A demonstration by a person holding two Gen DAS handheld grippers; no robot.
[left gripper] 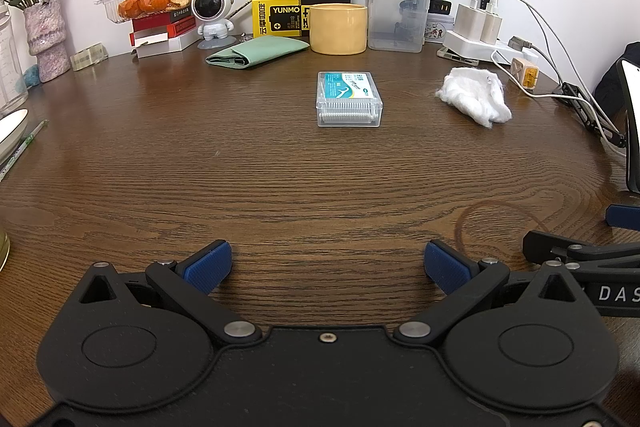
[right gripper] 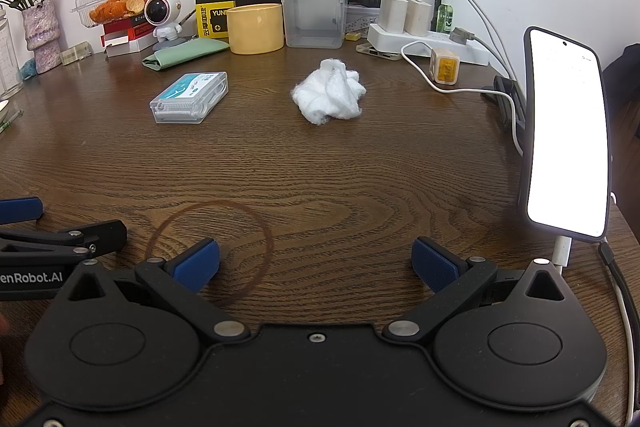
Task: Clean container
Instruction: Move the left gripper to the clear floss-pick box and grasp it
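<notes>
While both hand-held grippers gape empty, the container lies beside the cotton.

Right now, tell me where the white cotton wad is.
The cotton wad lies on the wooden table, dead ahead in the right wrist view, right of the clear plastic box and left of the charger cables.

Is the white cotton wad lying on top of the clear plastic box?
No, the cotton wad lies on the bare table, apart from the clear box.
</notes>
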